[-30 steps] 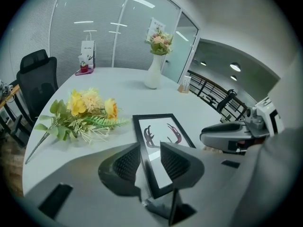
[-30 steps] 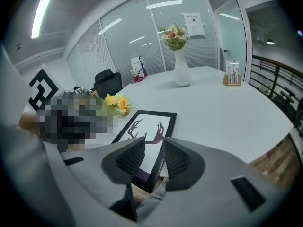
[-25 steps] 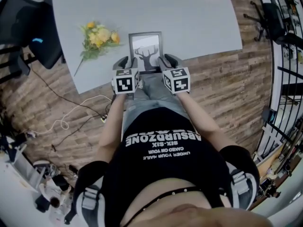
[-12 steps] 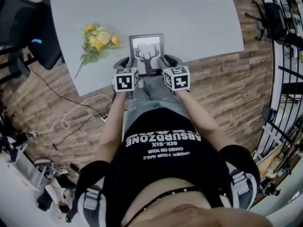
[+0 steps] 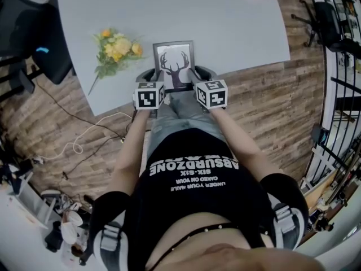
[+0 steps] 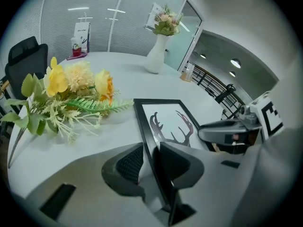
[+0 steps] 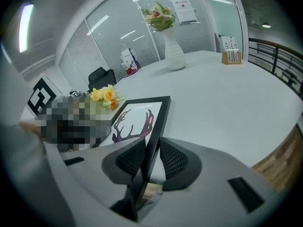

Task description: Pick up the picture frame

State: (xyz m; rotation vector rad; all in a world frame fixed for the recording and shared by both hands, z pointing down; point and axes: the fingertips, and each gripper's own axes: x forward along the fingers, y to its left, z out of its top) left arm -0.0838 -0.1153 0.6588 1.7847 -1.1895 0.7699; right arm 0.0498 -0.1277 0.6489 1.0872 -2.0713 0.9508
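Left side: the left gripper (image 6: 149, 157) is unclenched, its jaws astride the left long rail of the picture frame (image 6: 168, 122) near the near corner. A pale gap shows by the outer pad, so there is no grip yet.
Right side: the right gripper (image 7: 151, 157) has its jaws closing, with the frame's right long rail between them. The pads do not seem to press yet.
Key relation: the frame lies straight ahead, between the two grippers, and its long axis runs away from the person. Each gripper is equally near, one on each long rail.
Frame position: flat on the grey table (image 5: 225, 27), with its near short end at the near edge; whether it overhangs is unclear.
Frame look: thin black border around a white print of a dark antlered head; rigid and slim.
Beyond: flowers (image 5: 115, 47) lie to the frame's left, apart from it, and a white vase (image 7: 174, 53) stands far back.
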